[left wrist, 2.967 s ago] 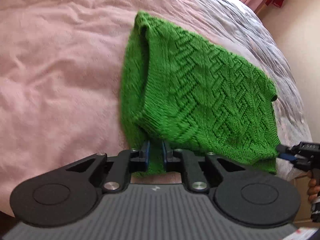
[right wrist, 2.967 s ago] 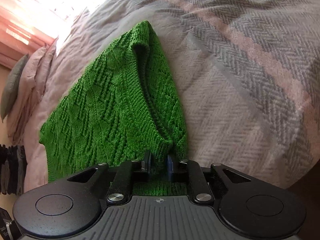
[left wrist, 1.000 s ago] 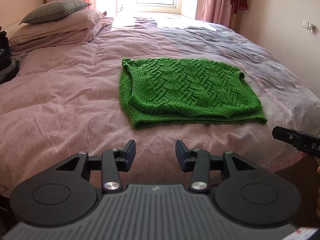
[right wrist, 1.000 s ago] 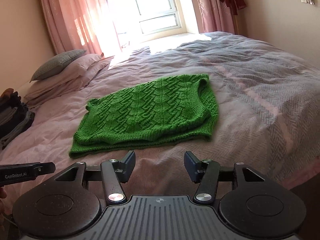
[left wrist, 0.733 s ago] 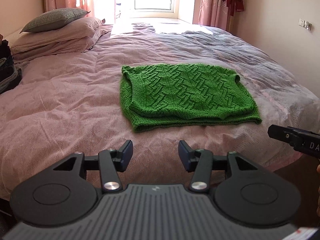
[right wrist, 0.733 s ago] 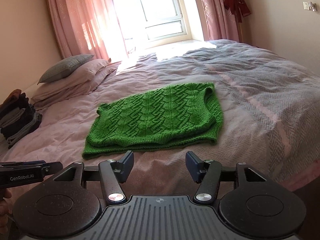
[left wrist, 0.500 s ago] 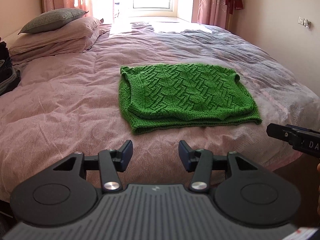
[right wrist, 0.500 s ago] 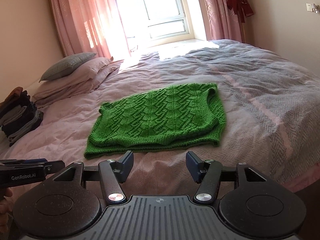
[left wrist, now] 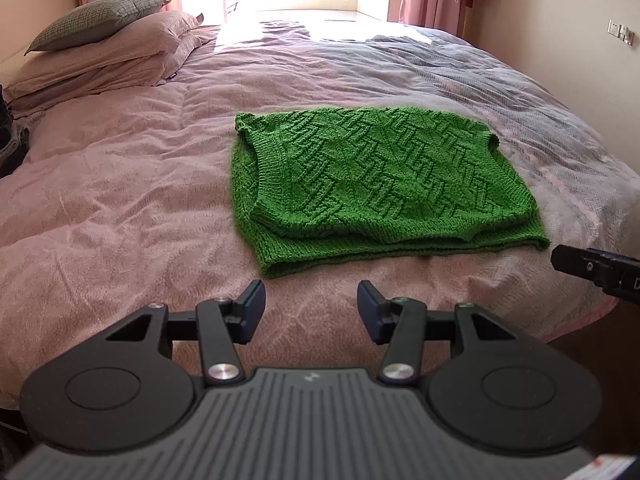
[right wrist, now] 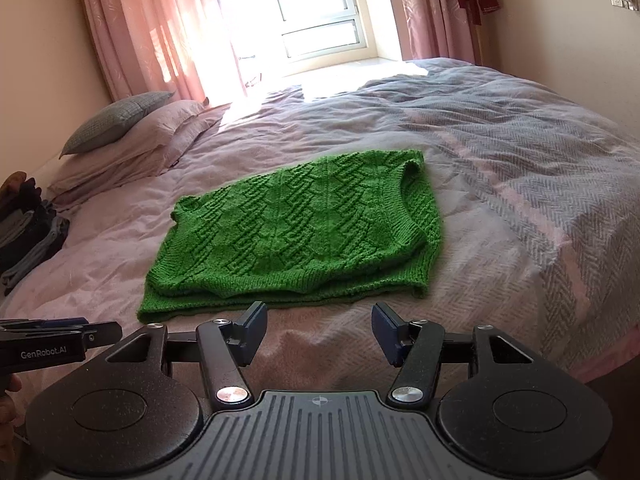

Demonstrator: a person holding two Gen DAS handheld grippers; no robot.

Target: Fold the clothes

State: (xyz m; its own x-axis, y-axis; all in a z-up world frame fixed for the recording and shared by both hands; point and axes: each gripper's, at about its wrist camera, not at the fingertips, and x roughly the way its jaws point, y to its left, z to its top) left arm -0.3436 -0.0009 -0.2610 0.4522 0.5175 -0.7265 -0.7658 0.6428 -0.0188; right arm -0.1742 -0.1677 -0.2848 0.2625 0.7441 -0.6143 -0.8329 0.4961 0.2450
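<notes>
Your left gripper (left wrist: 311,307) and right gripper (right wrist: 319,330) gape wide, empty; the folded green knit sweater (left wrist: 376,184) lies mid-frame on the bed (left wrist: 120,208).

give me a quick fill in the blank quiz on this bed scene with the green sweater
1. The knitted sweater lying folded on the bed is ____ in colour.
2. The left gripper has its jaws ____ and holds nothing.
3. The right gripper is ____ the sweater, not touching it.
4. The grey pillow lies on ____ of the pink pillows.

Missing words: green; open; apart from; top
</notes>
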